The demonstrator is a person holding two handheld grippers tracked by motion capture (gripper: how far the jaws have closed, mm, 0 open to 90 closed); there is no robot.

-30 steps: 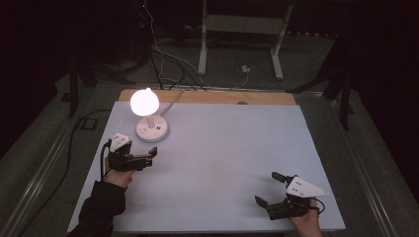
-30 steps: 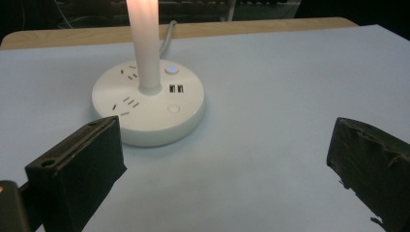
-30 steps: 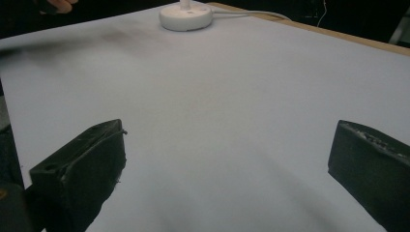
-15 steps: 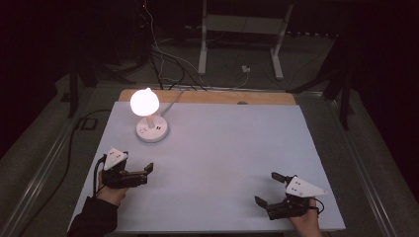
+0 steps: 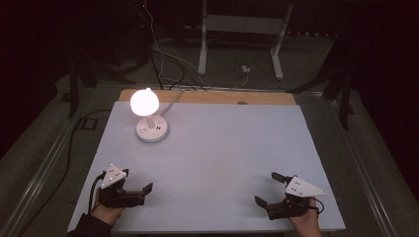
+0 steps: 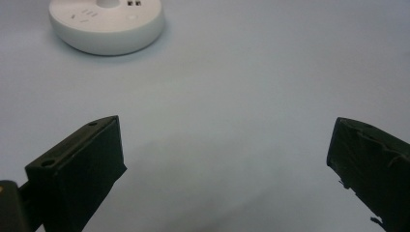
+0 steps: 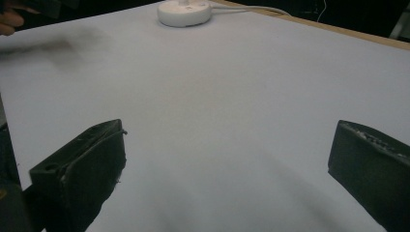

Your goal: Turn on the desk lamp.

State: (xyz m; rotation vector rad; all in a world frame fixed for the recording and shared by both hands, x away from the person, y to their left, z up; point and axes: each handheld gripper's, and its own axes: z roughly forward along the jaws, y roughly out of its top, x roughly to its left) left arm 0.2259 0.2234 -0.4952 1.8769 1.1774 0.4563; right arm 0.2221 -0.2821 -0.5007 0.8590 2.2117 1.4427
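A small white lamp stands at the back left of the table, its bulb lit and its round base flat on the white sheet. My left gripper rests near the front left edge, open, with nothing between its jaws. In the left gripper view the gripper looks over bare sheet, with the lamp base farther ahead. My right gripper lies open near the front right edge. In the right gripper view the right gripper holds nothing, and the lamp base sits far off.
A white sheet covers the table, with a strip of wood bare along the back. The lamp's white cable runs off the back edge. On the dark floor behind are cables and a white stand.
My left gripper has drawn back from beside the lamp base to the front left edge of the table. The right gripper has stayed in place.
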